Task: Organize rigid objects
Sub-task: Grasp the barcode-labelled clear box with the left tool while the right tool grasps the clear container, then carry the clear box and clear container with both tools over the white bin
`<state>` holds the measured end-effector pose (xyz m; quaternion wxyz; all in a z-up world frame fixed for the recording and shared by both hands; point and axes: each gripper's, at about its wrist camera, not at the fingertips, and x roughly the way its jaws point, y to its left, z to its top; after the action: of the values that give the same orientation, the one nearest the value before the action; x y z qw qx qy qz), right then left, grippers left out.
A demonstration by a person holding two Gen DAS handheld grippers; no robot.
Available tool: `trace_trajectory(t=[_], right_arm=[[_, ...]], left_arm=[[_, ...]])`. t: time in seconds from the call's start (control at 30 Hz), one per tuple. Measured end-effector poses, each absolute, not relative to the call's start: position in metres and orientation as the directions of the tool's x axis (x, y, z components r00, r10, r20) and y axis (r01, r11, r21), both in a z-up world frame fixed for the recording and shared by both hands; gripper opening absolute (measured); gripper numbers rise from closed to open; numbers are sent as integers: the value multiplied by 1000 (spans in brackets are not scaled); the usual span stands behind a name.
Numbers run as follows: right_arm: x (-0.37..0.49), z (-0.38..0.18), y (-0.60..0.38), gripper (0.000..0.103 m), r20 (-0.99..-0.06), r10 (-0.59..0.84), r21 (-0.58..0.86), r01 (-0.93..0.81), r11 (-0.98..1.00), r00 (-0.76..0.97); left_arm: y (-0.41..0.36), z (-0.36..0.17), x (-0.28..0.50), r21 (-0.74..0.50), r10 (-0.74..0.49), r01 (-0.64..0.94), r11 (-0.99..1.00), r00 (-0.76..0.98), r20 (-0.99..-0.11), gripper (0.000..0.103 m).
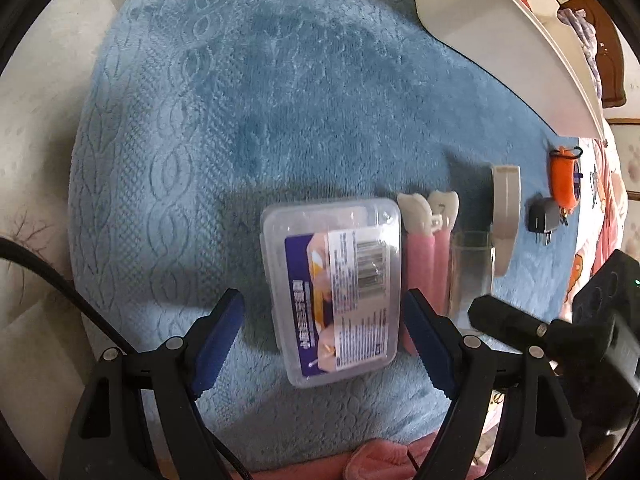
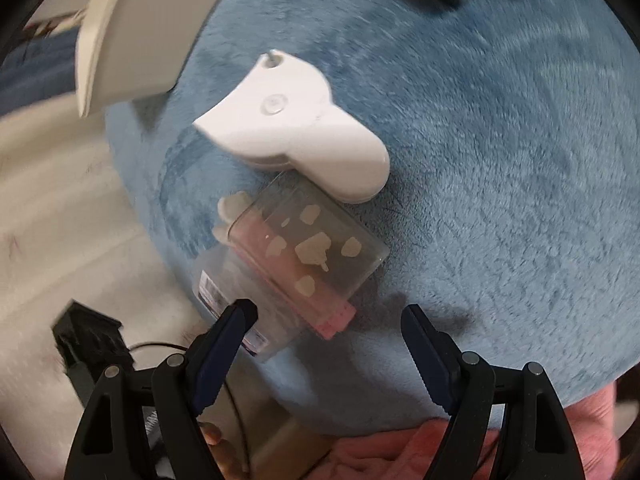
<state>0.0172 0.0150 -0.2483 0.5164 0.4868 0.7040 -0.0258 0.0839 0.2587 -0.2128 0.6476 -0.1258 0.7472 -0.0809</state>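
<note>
A row of small objects lies on a blue fleece blanket (image 1: 280, 100). In the left wrist view a clear plastic box with a printed label (image 1: 334, 288) sits between the wide-apart fingers of my left gripper (image 1: 324, 316), which is open and not touching it. To its right lie two pink tooth-topped sticks (image 1: 426, 240), a clear case (image 1: 470, 268), a white device (image 1: 505, 208), a black plug (image 1: 542, 218) and an orange item (image 1: 564, 180). In the blurred right wrist view my right gripper (image 2: 328, 326) is open over the near end of the clear case (image 2: 312, 248), with the white device (image 2: 296, 132) beyond.
A white panel (image 1: 500, 32) borders the blanket at the far right. Pink fabric (image 1: 360, 460) lies along the near edge. The black body of the right gripper (image 1: 560, 320) shows at the right of the left wrist view. A dark cable (image 1: 48, 276) runs at the left.
</note>
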Motion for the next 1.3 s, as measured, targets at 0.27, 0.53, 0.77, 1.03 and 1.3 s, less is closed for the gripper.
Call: trace_trajectory(t=[0.27, 0.53, 0.77, 1.03, 1.3], right_arm=[[33, -261, 0, 81, -718, 693, 435, 817, 379, 60], [35, -280, -17, 79, -743, 669, 261, 910, 321, -23], [22, -282, -30, 67, -741, 671, 234, 945, 230, 20], [-5, -278, -21, 67, -735, 677, 169, 962, 216, -23], [-22, -277, -10, 67, -713, 687, 116, 944, 310, -138]], left_arm=[[267, -220, 89, -314, -336, -153, 937, -149, -930, 72], [275, -223, 89, -348, -378, -186, 919, -169, -910, 69], [290, -230, 94, -365, -402, -204, 908, -182, -898, 69], [293, -232, 72, -360, -406, -213, 908, -245, -880, 69], [296, -236, 38, -330, -417, -291, 898, -325, -849, 69]])
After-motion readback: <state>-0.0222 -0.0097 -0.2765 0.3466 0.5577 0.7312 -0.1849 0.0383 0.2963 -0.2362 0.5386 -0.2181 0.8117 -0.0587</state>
